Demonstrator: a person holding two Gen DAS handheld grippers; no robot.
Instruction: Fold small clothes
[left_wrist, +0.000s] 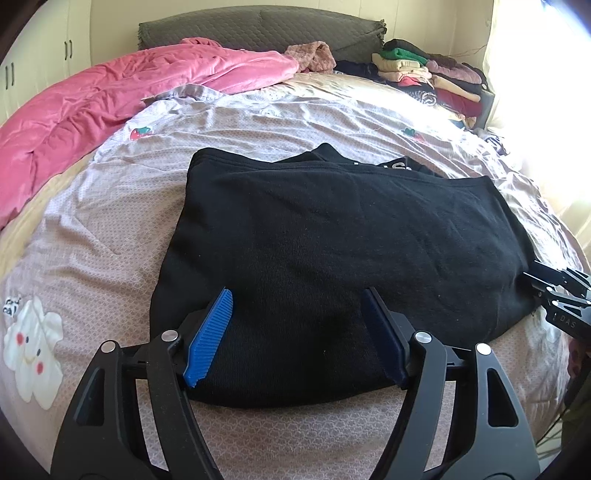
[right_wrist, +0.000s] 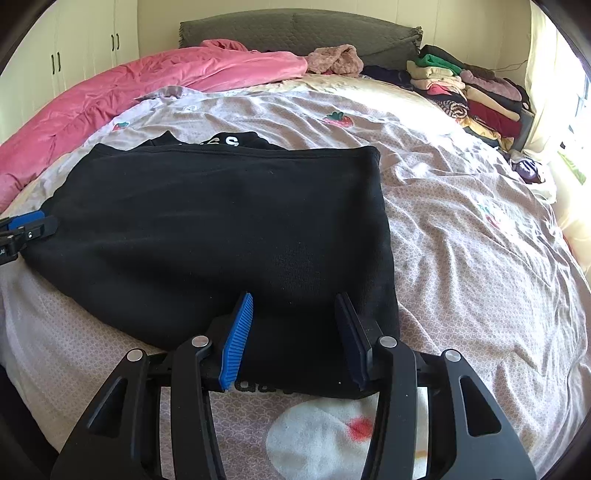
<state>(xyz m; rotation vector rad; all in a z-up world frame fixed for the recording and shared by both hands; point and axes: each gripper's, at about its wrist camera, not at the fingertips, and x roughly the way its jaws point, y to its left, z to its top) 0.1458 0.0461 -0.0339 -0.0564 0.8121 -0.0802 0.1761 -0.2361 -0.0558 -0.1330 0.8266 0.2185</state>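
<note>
A black garment lies folded over on the bed, white lettering peeking out at its far edge; it also shows in the right wrist view. My left gripper is open over the garment's near left edge, blue pads apart. My right gripper is open over the near right corner of the garment. The right gripper also shows at the right edge of the left wrist view; the left gripper shows at the left edge of the right wrist view.
The bed has a pale patterned sheet. A pink quilt lies bunched at the far left. A stack of folded clothes sits at the far right by grey pillows. A bright window is on the right.
</note>
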